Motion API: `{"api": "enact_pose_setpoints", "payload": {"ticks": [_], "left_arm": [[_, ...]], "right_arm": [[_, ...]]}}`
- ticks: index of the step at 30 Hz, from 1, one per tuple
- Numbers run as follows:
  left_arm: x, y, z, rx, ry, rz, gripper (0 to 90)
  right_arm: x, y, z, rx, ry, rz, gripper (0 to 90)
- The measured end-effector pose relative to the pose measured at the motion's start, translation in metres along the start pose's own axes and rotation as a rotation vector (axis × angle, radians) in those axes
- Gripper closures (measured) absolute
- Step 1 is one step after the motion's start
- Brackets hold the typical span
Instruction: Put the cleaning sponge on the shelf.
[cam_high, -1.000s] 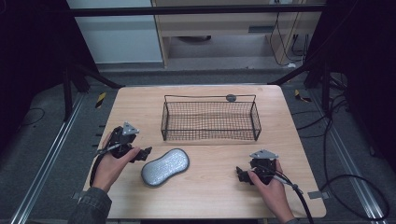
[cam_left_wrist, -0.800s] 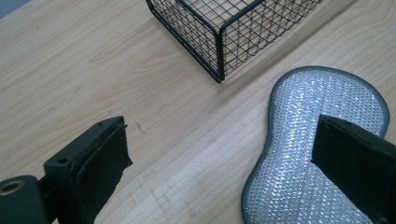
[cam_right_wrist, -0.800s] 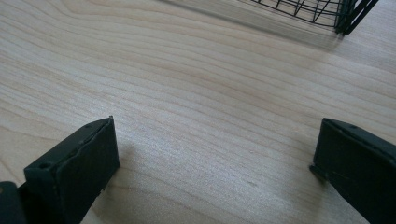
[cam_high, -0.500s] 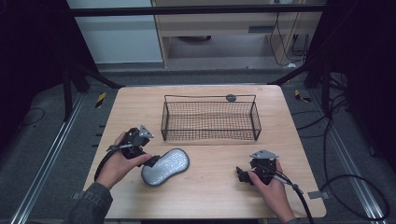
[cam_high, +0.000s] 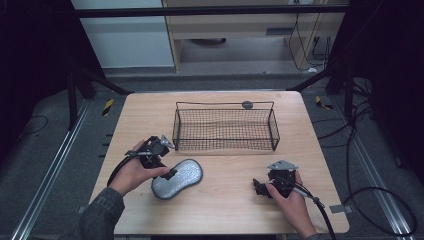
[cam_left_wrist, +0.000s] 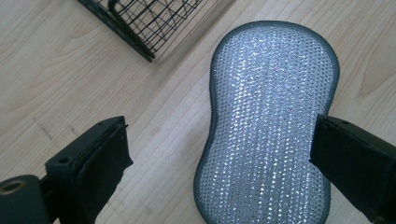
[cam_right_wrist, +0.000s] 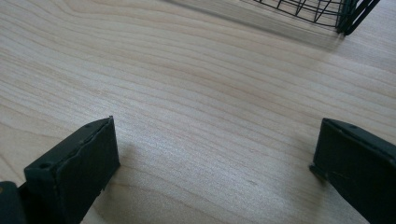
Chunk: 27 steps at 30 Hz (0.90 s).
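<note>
Pale wood grain covers the table (cam_high: 225, 210), which stands on a dark floor strewn with cables, a light cabinet behind it. From the high view, the left gripper (cam_high: 159, 159) has moved inward since a second ago and now sits against the near-left end of the silver scouring pad (cam_high: 178, 178), while the right gripper (cam_high: 272, 184) rests where it was, well apart from the pad. Beyond both stands the black wire basket (cam_high: 225, 127). Along the left gripper view, the jaws gape wide on either side of the pad (cam_left_wrist: 268, 126), a peanut-shaped cushion of glittering mesh with grey trim. Along the right gripper view, the jaws stand wide over bare wood
</note>
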<state>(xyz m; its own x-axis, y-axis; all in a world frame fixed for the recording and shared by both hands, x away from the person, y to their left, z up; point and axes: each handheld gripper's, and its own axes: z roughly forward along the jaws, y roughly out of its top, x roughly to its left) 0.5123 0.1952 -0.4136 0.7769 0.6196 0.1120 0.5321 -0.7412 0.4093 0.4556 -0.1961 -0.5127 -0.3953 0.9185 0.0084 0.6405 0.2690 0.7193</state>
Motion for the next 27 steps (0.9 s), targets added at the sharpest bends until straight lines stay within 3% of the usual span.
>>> {"api": "enact_pose_setpoints", "payload": {"ticks": [5, 8, 17, 27], "left_arm": [[-0.01, 0.006, 0.015, 0.072, -0.051, 0.065, 4.0], [-0.012, 0.007, 0.021, 0.087, -0.058, 0.076, 4.0], [-0.02, 0.002, 0.041, 0.12, -0.079, 0.07, 3.9], [-0.026, 0.001, 0.047, 0.121, -0.11, 0.083, 3.7]], "right_arm": [[0.0, 0.0, 0.0, -0.002, -0.004, -0.007, 0.3], [0.0, 0.0, 0.0, -0.002, -0.004, -0.007, 0.4], [-0.001, 0.0, 0.001, -0.004, -0.002, -0.019, 0.4], [-0.001, 0.0, 0.0, -0.001, 0.003, -0.017, 0.4]]}}
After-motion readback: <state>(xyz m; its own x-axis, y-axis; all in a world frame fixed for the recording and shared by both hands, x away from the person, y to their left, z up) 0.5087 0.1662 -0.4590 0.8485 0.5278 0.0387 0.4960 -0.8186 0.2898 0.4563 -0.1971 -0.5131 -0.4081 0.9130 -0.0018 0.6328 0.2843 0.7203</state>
